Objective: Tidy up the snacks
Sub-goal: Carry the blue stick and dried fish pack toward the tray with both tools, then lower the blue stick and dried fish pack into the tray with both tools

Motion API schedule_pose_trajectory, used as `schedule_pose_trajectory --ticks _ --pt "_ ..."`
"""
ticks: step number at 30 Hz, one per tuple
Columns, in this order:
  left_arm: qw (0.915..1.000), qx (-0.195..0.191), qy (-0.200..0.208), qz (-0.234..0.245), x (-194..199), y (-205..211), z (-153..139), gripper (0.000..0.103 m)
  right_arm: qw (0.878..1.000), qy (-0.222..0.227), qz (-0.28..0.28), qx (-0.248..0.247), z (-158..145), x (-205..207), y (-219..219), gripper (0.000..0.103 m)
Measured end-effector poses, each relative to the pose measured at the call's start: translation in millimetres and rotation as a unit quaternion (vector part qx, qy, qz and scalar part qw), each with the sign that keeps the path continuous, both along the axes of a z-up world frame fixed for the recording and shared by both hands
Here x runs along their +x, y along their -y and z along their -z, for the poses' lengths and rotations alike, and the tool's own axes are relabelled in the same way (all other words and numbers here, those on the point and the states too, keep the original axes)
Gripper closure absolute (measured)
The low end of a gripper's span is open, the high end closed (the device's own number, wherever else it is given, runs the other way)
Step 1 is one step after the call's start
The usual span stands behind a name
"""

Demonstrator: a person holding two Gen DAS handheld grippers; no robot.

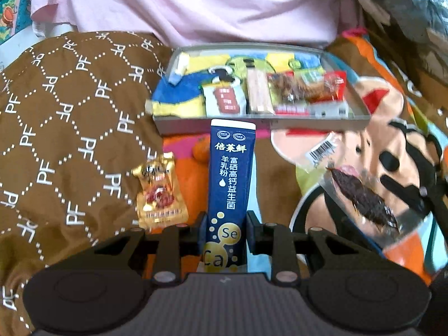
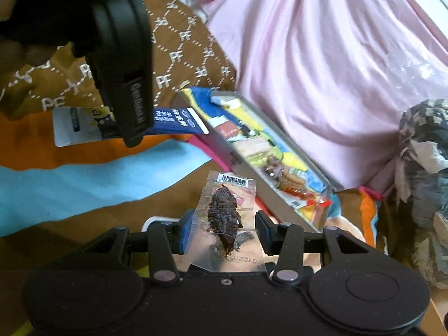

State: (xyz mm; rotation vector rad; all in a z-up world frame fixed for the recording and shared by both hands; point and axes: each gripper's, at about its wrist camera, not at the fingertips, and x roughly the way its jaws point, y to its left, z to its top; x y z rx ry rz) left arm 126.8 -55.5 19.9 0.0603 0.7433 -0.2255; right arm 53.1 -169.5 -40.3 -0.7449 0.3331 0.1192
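Soft daylight, fisheye-warped edges, slight motion blur

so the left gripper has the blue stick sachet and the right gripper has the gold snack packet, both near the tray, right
Not quite. The right gripper holds a clear packet of dark dried meat, as the right wrist view shows. The gold snack packet lies loose on the bedding. The left gripper does hold the blue stick sachet, near the tray.

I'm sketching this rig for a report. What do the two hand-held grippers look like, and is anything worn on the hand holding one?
Both are matte black. The left hand-held gripper and the right hand-held gripper have angular linkage arms with silver rivets, two round discs on a ribbed body, and blue-faced finger pads. Seen from the right wrist, the left one bears white lettering, too blurred to read. The hand holding it appears to wear a black glove.
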Motion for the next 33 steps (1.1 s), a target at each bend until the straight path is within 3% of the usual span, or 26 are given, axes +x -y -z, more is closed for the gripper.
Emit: schedule_pose_trajectory --ticks 8,13,23,28,33 --pt "0.9991 -0.031 0.019 -0.021 22.5 1.5 -13.3 0.072 0.999 0.053 0.006 0.007 -11.2 1.3 3.1 0.056" --pt "0.9971 -0.052 0.033 -0.045 50.0 1.6 -25.5 0.072 0.996 0.085 0.007 0.003 -21.9 22.4 3.2 0.055" --pt "0.9931 -0.068 0.056 -0.078 138.3 18.4 -42.5 0.072 0.990 0.122 0.025 0.062 -42.1 112.9 26.7 0.055" --pt "0.9893 -0.086 0.058 -0.102 186.7 24.7 -39.9 0.072 0.985 0.126 0.040 0.107 -41.4 159.9 38.7 0.055" --pt "0.9894 -0.071 0.057 -0.113 218.8 36.6 -28.8 0.072 0.980 0.116 0.051 0.152 -29.8 193.3 53.6 0.055"
